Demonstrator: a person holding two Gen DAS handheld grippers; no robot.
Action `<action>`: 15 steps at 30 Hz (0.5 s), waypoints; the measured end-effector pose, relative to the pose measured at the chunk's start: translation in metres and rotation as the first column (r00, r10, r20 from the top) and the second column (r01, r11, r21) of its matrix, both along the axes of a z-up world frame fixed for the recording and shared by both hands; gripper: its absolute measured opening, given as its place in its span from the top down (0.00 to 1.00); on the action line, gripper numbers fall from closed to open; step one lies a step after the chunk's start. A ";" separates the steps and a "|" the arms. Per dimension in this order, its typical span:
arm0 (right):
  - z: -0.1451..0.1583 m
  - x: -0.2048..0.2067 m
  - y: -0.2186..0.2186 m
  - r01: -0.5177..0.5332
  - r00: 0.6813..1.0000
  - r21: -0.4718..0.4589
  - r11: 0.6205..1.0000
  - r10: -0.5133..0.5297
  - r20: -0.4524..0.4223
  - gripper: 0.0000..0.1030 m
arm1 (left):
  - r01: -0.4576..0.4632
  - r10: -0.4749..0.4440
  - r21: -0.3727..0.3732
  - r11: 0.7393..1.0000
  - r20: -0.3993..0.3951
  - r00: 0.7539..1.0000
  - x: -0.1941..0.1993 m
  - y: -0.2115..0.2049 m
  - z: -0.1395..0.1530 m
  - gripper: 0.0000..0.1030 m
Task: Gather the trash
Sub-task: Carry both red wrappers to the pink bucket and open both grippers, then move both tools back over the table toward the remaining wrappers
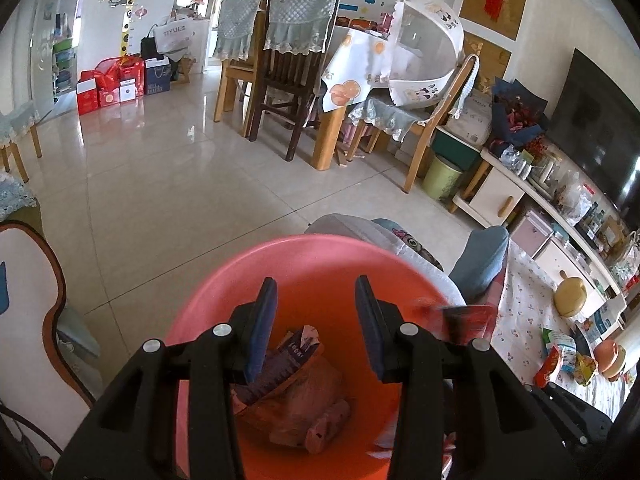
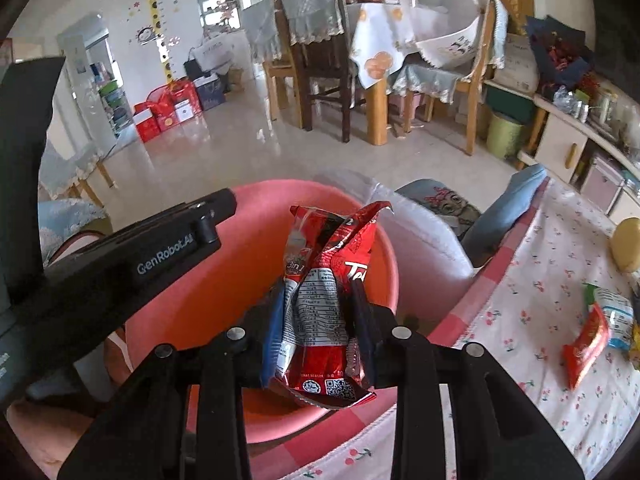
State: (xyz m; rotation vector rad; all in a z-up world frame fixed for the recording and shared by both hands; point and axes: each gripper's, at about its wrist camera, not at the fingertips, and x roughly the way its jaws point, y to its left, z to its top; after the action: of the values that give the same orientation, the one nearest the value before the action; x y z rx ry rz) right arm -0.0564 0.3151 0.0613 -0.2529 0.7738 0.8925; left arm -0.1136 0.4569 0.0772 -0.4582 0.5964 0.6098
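Note:
A pink bin [image 1: 248, 272] stands below my left gripper [image 1: 316, 284], which hangs open over its mouth with nothing between the fingers. Inside the bin lie a purple wrapper [image 1: 288, 356] and crumpled pinkish paper [image 1: 316, 404]. My right gripper [image 2: 318, 292] is shut on a crumpled red snack wrapper [image 2: 332, 240] and holds it upright above the right side of the bin [image 2: 256, 200]. The same wrapper shows as a red blur [image 1: 460, 320] at the bin's right edge in the left wrist view. One left gripper finger [image 2: 216, 208] reaches over the bin's left rim.
To the right is a table with a floral cloth [image 2: 532, 288], holding a red packet [image 2: 586, 352], a blue-white packet [image 2: 616, 320] and a yellow object [image 2: 628, 244]. Cushions [image 2: 420, 248] lie behind the bin. Dining chairs [image 1: 288, 80] and a green pail [image 1: 440, 178] stand across the tiled floor.

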 end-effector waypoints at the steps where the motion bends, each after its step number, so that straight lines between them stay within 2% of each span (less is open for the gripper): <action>1: 0.000 0.000 0.000 -0.004 1.000 0.000 1.000 0.004 0.001 0.62 | -0.003 0.003 -0.001 1.000 -0.003 1.000 0.000 0.000 0.000 0.57; 2: 0.000 0.000 -0.001 -0.002 1.000 0.003 1.000 0.002 0.005 0.49 | -0.004 0.004 0.000 1.000 -0.004 1.000 0.000 0.000 0.000 0.53; 4: 0.002 0.000 -0.006 0.010 1.000 0.020 1.000 -0.011 0.018 0.34 | -0.008 0.008 0.006 1.000 -0.010 1.000 0.002 -0.001 0.000 0.46; 5: 0.004 -0.001 -0.008 0.018 0.999 0.025 1.000 -0.018 0.026 0.31 | -0.007 0.007 0.009 1.000 -0.011 1.000 0.002 -0.002 0.000 0.45; 7: 0.007 -0.003 -0.013 0.032 0.998 0.030 0.999 -0.034 0.044 0.29 | -0.004 0.004 0.015 1.000 -0.009 1.000 0.003 -0.004 0.001 0.42; 10: 0.012 -0.004 -0.023 0.066 0.995 0.034 0.997 -0.068 0.079 0.20 | -0.001 0.001 0.018 1.000 -0.007 1.000 0.003 -0.006 0.002 0.38; 15: 0.012 -0.002 -0.043 0.105 0.990 0.030 0.994 -0.108 0.087 0.20 | 0.019 -0.018 0.030 0.999 -0.016 1.000 0.007 -0.014 0.001 0.36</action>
State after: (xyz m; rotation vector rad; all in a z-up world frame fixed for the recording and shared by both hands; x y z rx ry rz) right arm -0.0583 0.2725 0.0728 -0.2254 0.6869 0.7847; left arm -0.1070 0.4428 0.0783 -0.4194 0.6045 0.6046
